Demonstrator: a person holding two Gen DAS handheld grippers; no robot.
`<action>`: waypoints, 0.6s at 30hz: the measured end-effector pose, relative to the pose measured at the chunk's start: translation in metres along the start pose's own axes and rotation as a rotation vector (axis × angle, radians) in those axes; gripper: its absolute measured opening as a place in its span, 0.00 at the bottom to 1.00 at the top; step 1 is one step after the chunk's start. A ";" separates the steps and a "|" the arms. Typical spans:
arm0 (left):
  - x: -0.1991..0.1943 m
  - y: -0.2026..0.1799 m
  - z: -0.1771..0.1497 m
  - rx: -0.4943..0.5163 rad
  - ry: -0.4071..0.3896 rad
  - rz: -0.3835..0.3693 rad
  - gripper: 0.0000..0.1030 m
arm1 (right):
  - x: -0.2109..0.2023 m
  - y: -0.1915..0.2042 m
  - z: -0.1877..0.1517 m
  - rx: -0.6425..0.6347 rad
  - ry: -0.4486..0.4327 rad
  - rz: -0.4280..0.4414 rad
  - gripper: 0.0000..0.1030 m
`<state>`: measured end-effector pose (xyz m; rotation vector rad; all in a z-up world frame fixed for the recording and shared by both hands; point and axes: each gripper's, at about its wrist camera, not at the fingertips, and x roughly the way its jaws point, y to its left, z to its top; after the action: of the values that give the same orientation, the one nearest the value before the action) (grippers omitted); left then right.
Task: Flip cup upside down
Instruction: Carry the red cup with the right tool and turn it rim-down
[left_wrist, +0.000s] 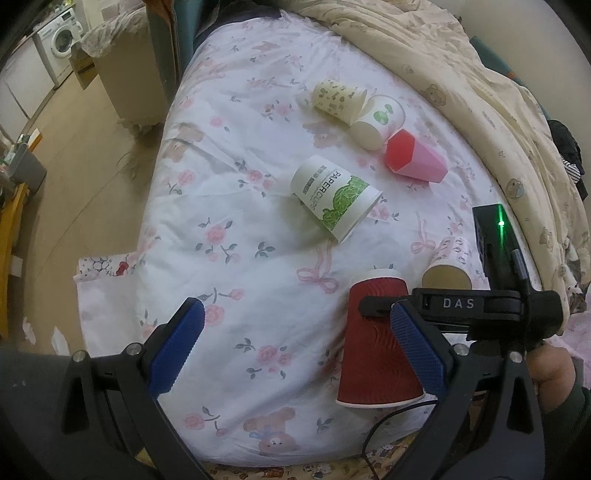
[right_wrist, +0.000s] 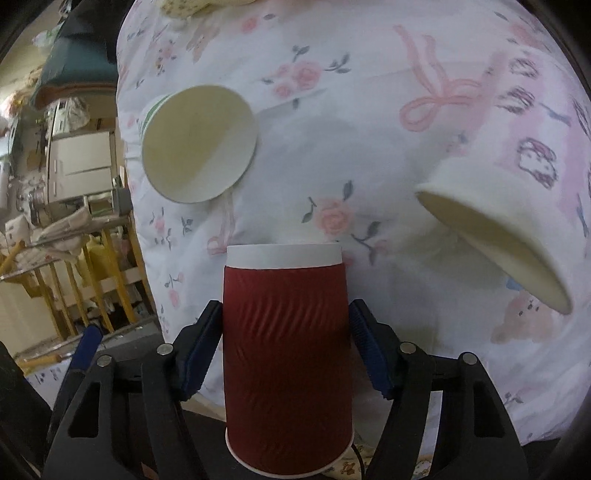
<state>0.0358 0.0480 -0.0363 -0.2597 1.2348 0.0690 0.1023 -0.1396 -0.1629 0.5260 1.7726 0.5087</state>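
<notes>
A dark red ribbed paper cup (left_wrist: 373, 343) stands upside down on the flowered bed sheet, white base up, rim down. My right gripper (right_wrist: 286, 350) is shut on the red cup (right_wrist: 286, 354), its blue pads pressed against both sides of the cup's middle. In the left wrist view the right gripper (left_wrist: 384, 310) reaches in from the right and clamps the cup. My left gripper (left_wrist: 295, 343) is open and empty, low over the sheet to the left of the cup, with its right finger in front of the cup.
Several other cups lie on their sides on the bed: a white "PAPERCUP" cup (left_wrist: 334, 197), a pink-red angular cup (left_wrist: 413, 157), two patterned cups (left_wrist: 343, 101) further back, and one (left_wrist: 448, 266) beside the right gripper. A cream quilt (left_wrist: 461, 74) is bunched on the right. The bed edge (left_wrist: 162, 155) drops to the floor on the left.
</notes>
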 end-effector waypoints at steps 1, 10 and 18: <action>0.001 0.000 0.000 0.001 0.001 0.001 0.97 | -0.001 0.002 -0.001 -0.013 -0.005 -0.002 0.69; -0.008 -0.012 -0.004 0.058 -0.044 -0.064 0.97 | -0.040 0.004 -0.007 -0.076 -0.125 0.043 0.68; -0.005 -0.022 -0.005 0.074 -0.042 -0.097 0.97 | -0.093 0.003 -0.022 -0.125 -0.225 0.081 0.68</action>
<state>0.0335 0.0261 -0.0297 -0.2523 1.1792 -0.0542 0.1036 -0.1930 -0.0841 0.5469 1.4997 0.5885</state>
